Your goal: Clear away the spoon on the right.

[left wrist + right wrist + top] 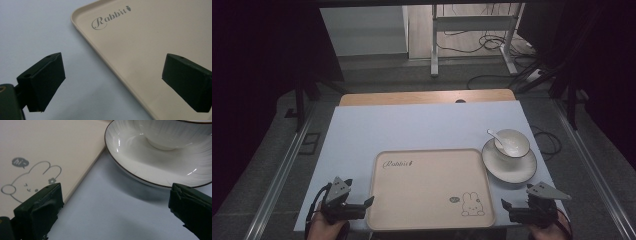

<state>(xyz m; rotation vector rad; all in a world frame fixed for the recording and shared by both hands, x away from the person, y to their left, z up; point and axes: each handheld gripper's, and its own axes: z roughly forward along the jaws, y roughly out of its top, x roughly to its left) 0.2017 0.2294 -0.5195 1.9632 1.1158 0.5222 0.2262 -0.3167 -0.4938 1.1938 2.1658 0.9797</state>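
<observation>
A beige tray (pixel 430 187) lies flat on the pale worktop (pixel 412 130), close to the person's edge and roughly centred. The word "Rabbit" is printed near its far left corner, and a small rabbit drawing with a "hi" speech bubble sits near its near right corner. Nothing rests inside the tray.

To the right of the tray, just beside its far right corner, stands a white plate (pixel 512 172) with a thin dark rim. A white bowl (pixel 512 142) sits on the plate, and a white spoon (pixel 495 135) leans in the bowl with its handle pointing to the far left.

The left gripper (pixel 362 205) is held in the person's left hand (pixel 324 229) at the near left corner of the tray. In the left gripper view, its jaws are spread wide and grip nothing; one jaw hangs over the bare worktop and the other over the tray's surface, with the tray's left rim running between them.

The right gripper (pixel 512 207) is held in the right hand (pixel 546 231) at the near right corner of the tray, near the plate. In the right gripper view, its jaws are also wide apart and empty: one jaw is over the rabbit drawing on the tray, the other just below the plate's rim, with bare worktop between them.
</observation>
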